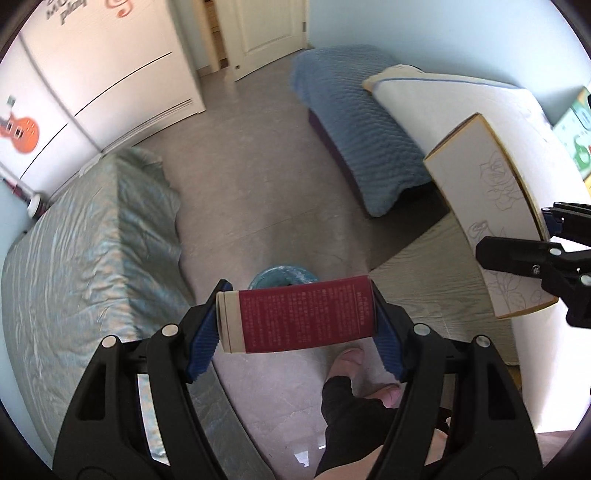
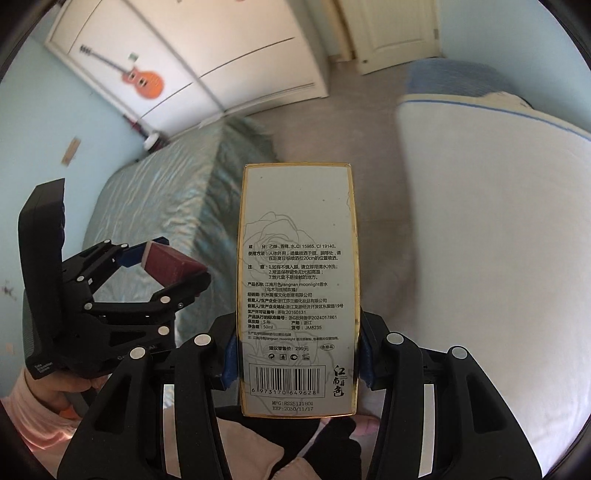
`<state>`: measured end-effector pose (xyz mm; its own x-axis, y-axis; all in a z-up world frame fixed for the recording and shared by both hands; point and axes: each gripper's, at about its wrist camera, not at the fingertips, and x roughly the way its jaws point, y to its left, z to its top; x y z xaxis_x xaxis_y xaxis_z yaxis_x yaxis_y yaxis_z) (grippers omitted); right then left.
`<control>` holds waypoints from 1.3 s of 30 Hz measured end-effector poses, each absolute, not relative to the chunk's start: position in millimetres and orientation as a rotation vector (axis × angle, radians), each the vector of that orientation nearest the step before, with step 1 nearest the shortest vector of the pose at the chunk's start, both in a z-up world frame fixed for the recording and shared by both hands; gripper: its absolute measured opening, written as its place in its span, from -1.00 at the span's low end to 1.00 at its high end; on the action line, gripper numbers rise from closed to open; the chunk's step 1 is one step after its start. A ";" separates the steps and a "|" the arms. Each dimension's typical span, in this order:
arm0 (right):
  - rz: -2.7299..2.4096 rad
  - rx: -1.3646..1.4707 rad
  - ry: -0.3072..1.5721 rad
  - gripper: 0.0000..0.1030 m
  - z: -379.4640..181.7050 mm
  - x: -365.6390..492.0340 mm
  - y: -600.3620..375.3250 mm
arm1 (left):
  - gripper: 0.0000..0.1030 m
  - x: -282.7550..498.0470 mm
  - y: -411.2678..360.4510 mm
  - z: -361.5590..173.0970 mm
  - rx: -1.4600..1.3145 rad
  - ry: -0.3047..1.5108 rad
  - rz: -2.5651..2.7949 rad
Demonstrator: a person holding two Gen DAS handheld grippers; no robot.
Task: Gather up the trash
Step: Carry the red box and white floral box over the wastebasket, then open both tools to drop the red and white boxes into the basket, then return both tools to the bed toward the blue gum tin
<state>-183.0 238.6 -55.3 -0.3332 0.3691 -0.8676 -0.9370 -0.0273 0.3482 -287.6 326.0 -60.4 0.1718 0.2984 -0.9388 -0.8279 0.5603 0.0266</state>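
L tool point(image 1: 301, 321) clamped on red box point(image 1: 306, 319), R tool point(image 2: 297, 360) on white perfume box point(image 2: 297, 280).

Your left gripper point(image 1: 299, 321) holds a small box point(image 1: 299, 319) crosswise between its fingers, above the floor point(image 1: 251, 206) and just over a bin point(image 1: 282, 277) that sits between the bed point(image 1: 85, 258) on your left and the low table point(image 1: 436, 273) on your right. Your right gripper point(image 2: 297, 363) holds a tall box point(image 2: 297, 288) lengthwise, out to the right of the small one and over the table's edge. Far ahead, a wardrobe point(image 1: 110, 74) stands behind the bed, with a door point(image 1: 266, 33) to its right.
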 end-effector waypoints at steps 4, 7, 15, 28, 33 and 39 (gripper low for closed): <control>1.640 -0.760 1.181 -0.05 -60.0 -203.7 255.0 | 0.33 -304.5 335.8 -65.4 -0.615 1.122 0.902; 1.666 -0.797 1.185 -0.05 -63.6 -215.5 265.0 | 0.33 -317.4 341.3 -69.9 -0.644 1.118 0.924; 1.695 -0.768 1.206 0.36 -59.8 -226.7 281.4 | 0.89 -332.3 352.0 -76.1 -0.627 1.119 1.011; 1.634 -0.733 1.198 0.42 -51.1 -215.8 287.5 | 0.87 -331.7 350.5 -80.8 -0.649 1.141 0.960; 1.612 -0.712 1.202 0.42 -49.7 -206.6 276.7 | 0.87 -328.4 346.8 -78.3 -0.634 1.139 0.949; 1.565 -0.658 1.198 0.42 -42.8 -188.4 257.2 | 0.87 -307.6 335.2 -71.7 -0.586 1.157 0.902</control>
<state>-188.4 257.2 -42.8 -0.3366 0.3876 -0.8582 -0.9297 0.0081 0.3683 -307.6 335.2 -71.7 0.1301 0.2967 -0.9461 -0.8450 0.5324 0.0507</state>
